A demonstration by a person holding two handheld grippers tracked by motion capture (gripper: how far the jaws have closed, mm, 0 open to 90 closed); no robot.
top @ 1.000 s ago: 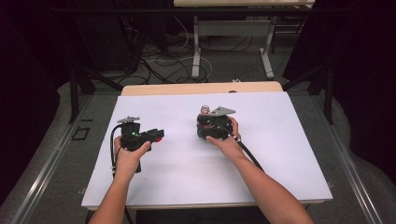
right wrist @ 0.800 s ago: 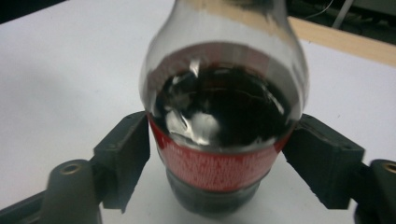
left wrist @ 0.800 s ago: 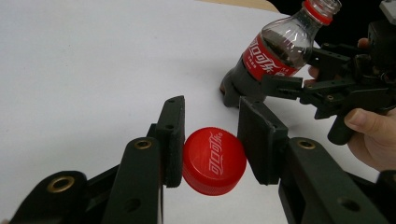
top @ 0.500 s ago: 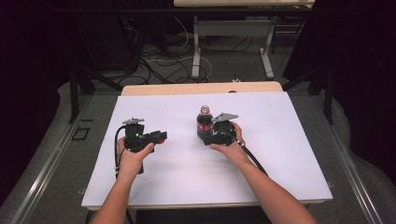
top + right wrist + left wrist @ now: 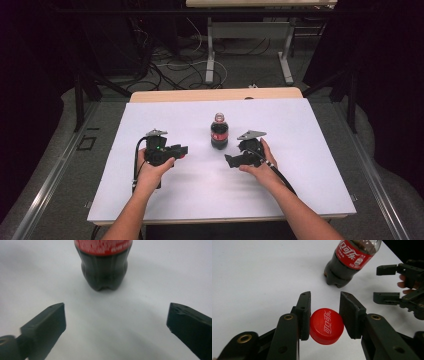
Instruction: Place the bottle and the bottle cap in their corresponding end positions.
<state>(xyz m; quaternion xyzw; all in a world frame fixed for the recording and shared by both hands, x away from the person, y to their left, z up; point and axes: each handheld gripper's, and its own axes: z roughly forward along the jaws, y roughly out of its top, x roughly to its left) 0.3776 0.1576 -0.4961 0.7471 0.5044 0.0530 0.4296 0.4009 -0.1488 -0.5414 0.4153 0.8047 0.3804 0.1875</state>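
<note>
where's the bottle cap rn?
The red cap is clamped between the left gripper's jaws, left of the cola bottle standing mid-table in the high view.

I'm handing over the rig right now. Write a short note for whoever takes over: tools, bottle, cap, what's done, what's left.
Left tool: shut on the red bottle cap, held above the white table, left of the bottle.
Right tool: jaws have just been opening; nothing between them, open wide and facing the cola bottle from its right, apart from it.
Cola bottle: upright on the table between the two tools, free of both, mouth uncapped.
Done: cap is off and the bottle is released.
Left: probably set the cap down or screw it back on; which one comes next is not clear from here.
</note>
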